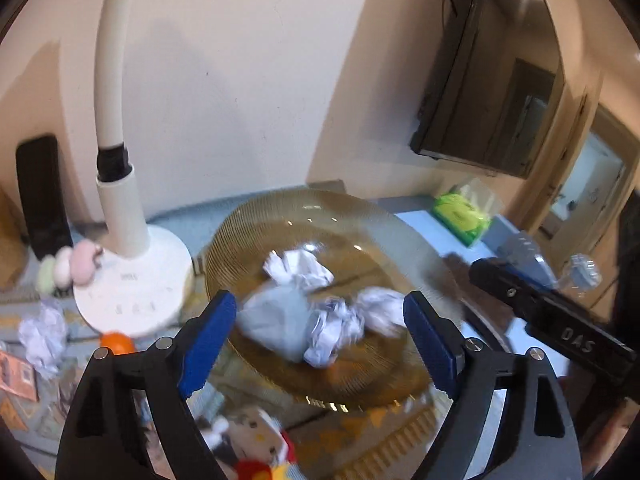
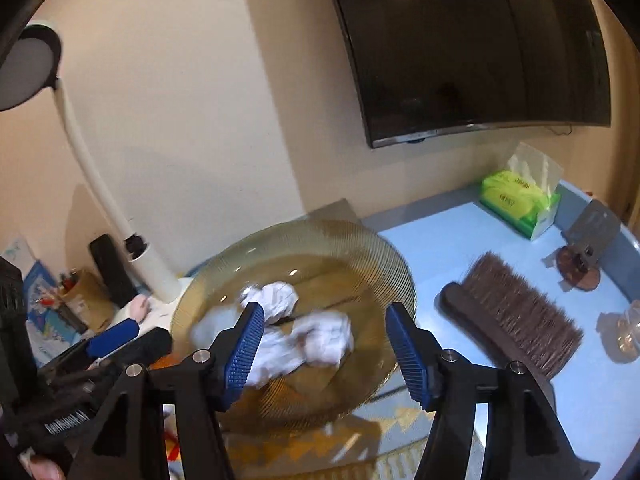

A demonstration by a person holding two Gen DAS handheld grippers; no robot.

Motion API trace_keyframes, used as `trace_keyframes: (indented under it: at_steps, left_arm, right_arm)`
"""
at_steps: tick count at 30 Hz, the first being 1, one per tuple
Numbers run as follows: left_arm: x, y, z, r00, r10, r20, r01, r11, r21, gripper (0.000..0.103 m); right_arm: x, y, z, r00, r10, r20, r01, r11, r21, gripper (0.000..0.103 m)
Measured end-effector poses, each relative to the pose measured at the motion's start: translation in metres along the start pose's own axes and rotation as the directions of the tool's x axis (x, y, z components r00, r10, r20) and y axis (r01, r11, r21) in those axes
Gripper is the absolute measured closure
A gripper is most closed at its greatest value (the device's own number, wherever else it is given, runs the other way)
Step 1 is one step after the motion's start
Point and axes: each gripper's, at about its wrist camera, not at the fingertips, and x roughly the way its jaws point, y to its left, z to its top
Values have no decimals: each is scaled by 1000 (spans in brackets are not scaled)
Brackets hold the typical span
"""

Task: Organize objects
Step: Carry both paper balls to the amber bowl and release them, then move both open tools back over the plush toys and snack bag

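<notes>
At the far left of the left wrist view, a dark phone point(image 1: 42, 196) is seen standing against the wall, with pastel egg-shaped toys point(image 1: 72, 264) just in front of it. A loose paper ball point(image 1: 42, 334) lies on the patterned cloth below them. Beside these the white lamp point(image 1: 132, 276) is planted on its round base, and a small orange ball point(image 1: 117, 343) is tucked against that base.

In the middle, an amber glass plate point(image 1: 280, 216) is seen, blurred, and crumpled paper point(image 1: 304, 270) is heaped on it beside a pale blue wad point(image 1: 280, 320). The left gripper point(image 1: 320, 344) is spread wide in front of the plate, nothing being held between its blue pads. A toy figure point(image 1: 256, 432) lies below it.

In the right wrist view the right gripper point(image 2: 324, 348) is likewise held wide open and empty, facing the same plate point(image 2: 360, 240) and its paper point(image 2: 320, 336).

Further right, a brown brush point(image 2: 516, 320) lies on the blue table point(image 2: 440, 256), well apart from a green tissue pack point(image 2: 516, 200) near the wall. A dark screen point(image 2: 480, 48) is mounted above.
</notes>
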Motion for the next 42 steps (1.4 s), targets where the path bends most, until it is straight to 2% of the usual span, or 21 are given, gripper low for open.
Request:
trace_keyframes:
  at_steps: [2, 6, 12, 14, 16, 17, 18, 19, 21, 22, 23, 24, 26, 29, 32, 35, 42]
  left_arm:
    - [-20, 2, -5, 1000, 8, 25, -8, 1000, 2, 18]
    - [-75, 14, -21, 998, 24, 57, -24, 1000, -5, 18]
    - [-178, 42, -57, 980, 147, 135, -146, 989, -22, 16]
    - [-206, 56, -69, 967, 200, 161, -193, 980, -55, 1]
    - [-226, 71, -87, 949, 252, 189, -236, 966, -101, 1]
    - [-230, 79, -95, 946, 265, 186, -247, 962, -113, 1]
    - [-229, 90, -108, 945, 279, 170, -259, 957, -130, 1]
    - [-226, 95, -117, 944, 293, 153, -273, 952, -140, 1]
    - [-208, 114, -141, 936, 343, 85, -327, 932, -160, 1]
    - [-196, 123, -154, 927, 369, 59, -356, 920, -166, 1]
    - [-189, 126, -162, 917, 393, 64, -378, 911, -164, 1]
    - [-183, 128, -170, 914, 397, 79, -382, 911, -156, 1]
    - [-167, 131, -178, 923, 379, 68, -368, 920, -135, 1]
    - [-150, 129, -181, 922, 387, 29, -383, 919, -91, 1]
    - [-141, 127, -182, 933, 359, -14, -359, 932, -55, 1]
    - [-129, 120, -184, 916, 393, -77, -395, 918, -16, 1]
    - [-121, 96, -189, 888, 455, -71, -445, 888, 116, 1]
  right_arm:
    - [-8, 0, -7, 1000, 13, 1, -13, 1000, 1, 41]
    - [-35, 15, -28, 994, 112, -16, -112, 994, 2, 40]
    - [-76, 71, -67, 964, 261, -46, -264, 961, -88, 39]
    - [-82, 88, -78, 956, 289, -57, -293, 949, -114, 38]
    - [-80, 104, -94, 949, 307, -76, -315, 938, -146, 24]
    - [-77, 109, -104, 945, 317, -78, -325, 932, -157, 9]
    - [-70, 115, -120, 936, 346, -68, -352, 918, -184, 4]
    - [-66, 119, -129, 930, 361, -66, -366, 906, -210, 4]
    - [-41, 130, -153, 934, 333, -131, -356, 899, -254, 4]
    - [-34, 133, -159, 932, 330, -151, -359, 896, -261, 4]
    - [-29, 133, -162, 927, 340, -159, -371, 891, -261, 4]
    - [-24, 134, -164, 923, 348, -166, -382, 887, -260, 4]
    - [-16, 137, -165, 925, 337, -178, -375, 888, -266, 4]
    - [-8, 140, -170, 923, 320, -211, -371, 885, -280, 4]
    - [-6, 147, -173, 926, 303, -224, -363, 877, -314, 4]
    - [-3, 149, -175, 926, 293, -240, -361, 874, -326, 4]
    - [1, 143, -172, 922, 299, -246, -364, 888, -283, 4]
